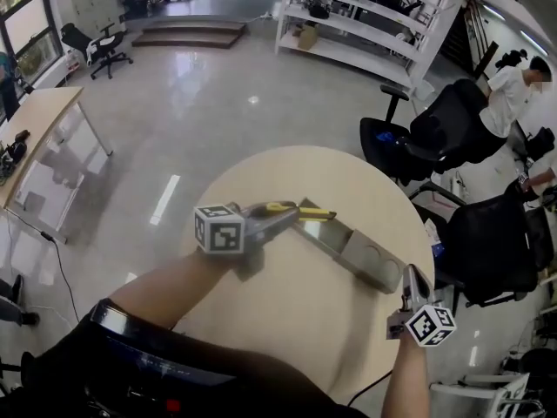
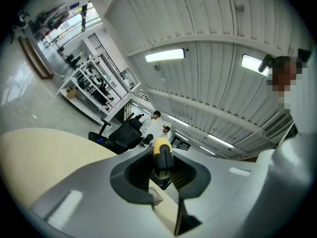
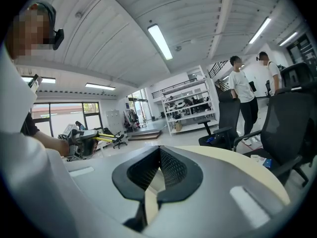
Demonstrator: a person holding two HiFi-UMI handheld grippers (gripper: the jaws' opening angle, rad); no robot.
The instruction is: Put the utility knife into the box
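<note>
Around you lay an open workroom with a glossy pale floor [image 1: 200, 120], a white metal shelving rack [image 1: 361, 20] along the far side and black office chairs [image 1: 439, 129] off to your right, where a person in a white shirt [image 1: 509, 94] stood. Directly below you was the round beige table [image 1: 296, 303], and on it, running diagonally toward your right, lay the long, shallow grey box [image 1: 355, 249].

Your left gripper [image 1: 277, 216] reached in over the table from the left, its marker cube facing up at you. Its jaws were clamped on the yellow-and-black utility knife [image 1: 312, 213], and in the left gripper view the knife's yellow-tipped handle sat squarely between the two ribbed pads. The knife pointed away from the gripper toward your right, roughly level, raised above the tabletop with its free end over the near-left end of the grey box. It was not inside the box.

Your right gripper [image 1: 409, 275] came up from the lower right, its tip just beside the box's far-right end; whether it touched the box could not be told from the head view. In the right gripper view its jaws were pressed together at the tips with nothing between them, only a sliver of beige tabletop showing behind the pads. Across the table that view also caught your left gripper with the knife's yellow handle sticking out.
</note>
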